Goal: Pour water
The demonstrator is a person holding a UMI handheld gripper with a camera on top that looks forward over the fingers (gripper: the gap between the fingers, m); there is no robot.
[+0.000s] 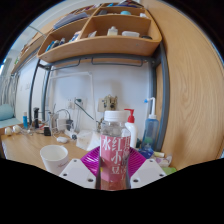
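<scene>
Your hand-held gripper (113, 172) clamps the pink bottle (114, 150). White cup (55, 158) sits just left on the worktop (20, 148) — tilt slowly, mouth over the rim.

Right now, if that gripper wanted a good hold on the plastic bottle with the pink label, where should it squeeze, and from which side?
Squeeze the bottle around its labelled middle, coming in level from the near side, as the gripper already sits. The bottle stands upright between the fingers, its straight round body giving both pads even contact. The neck is narrower, and a grip there would make tipping toward the white cup less steady.
</scene>
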